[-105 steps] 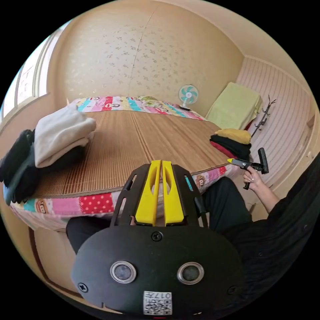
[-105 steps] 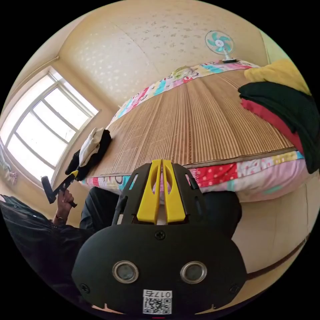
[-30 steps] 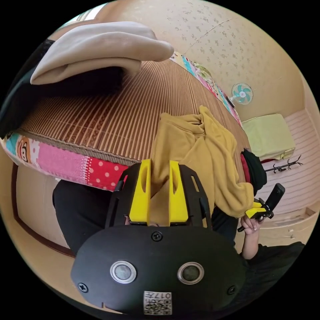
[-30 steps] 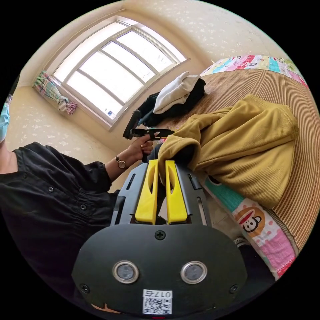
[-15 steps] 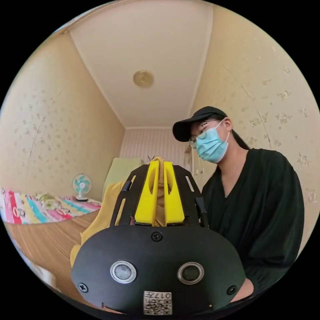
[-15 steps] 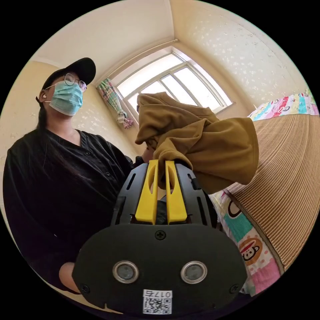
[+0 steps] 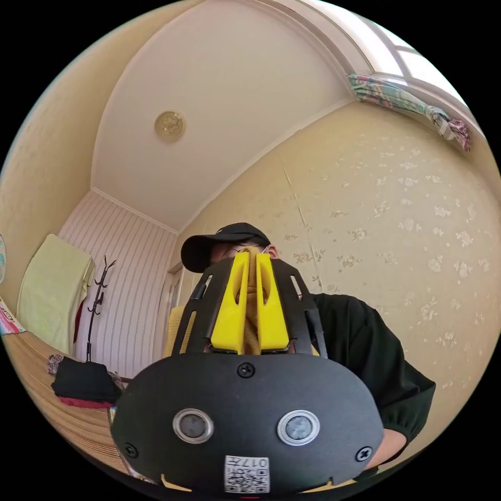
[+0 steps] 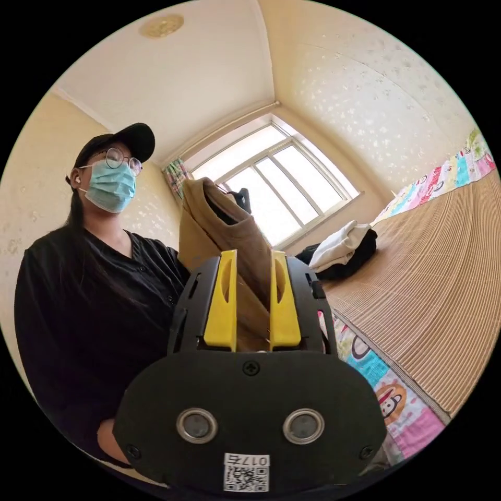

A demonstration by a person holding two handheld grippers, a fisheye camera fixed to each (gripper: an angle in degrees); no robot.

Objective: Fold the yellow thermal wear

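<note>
The yellow thermal wear (image 8: pixel 219 235) hangs in the air in front of the person, off the bed. In the left gripper view my left gripper (image 7: pixel 250 257) points up at the person, shut on a fold of the yellow fabric (image 7: pixel 252 308); more of it shows beside the gripper's frame. In the right gripper view my right gripper (image 8: pixel 250 255) has its jaws apart, and the garment runs loosely down between them. At the garment's top edge the left gripper's black body (image 8: pixel 241 198) holds it up.
The bamboo mat on the bed (image 8: pixel 443 292) stretches to the right, above a patterned sheet edge (image 8: pixel 396 402). A folded white and black pile (image 8: pixel 342 245) sits near the window (image 8: pixel 271 177). A black and red pile (image 7: pixel 83 383) lies near a coat rack (image 7: pixel 96 308). The person (image 8: pixel 94 292) stands close.
The garment has gone from bunched at the bed's edge to hanging long from the left gripper. The right gripper's jaws, shut on the fabric before, have parted. Both cameras have swung.
</note>
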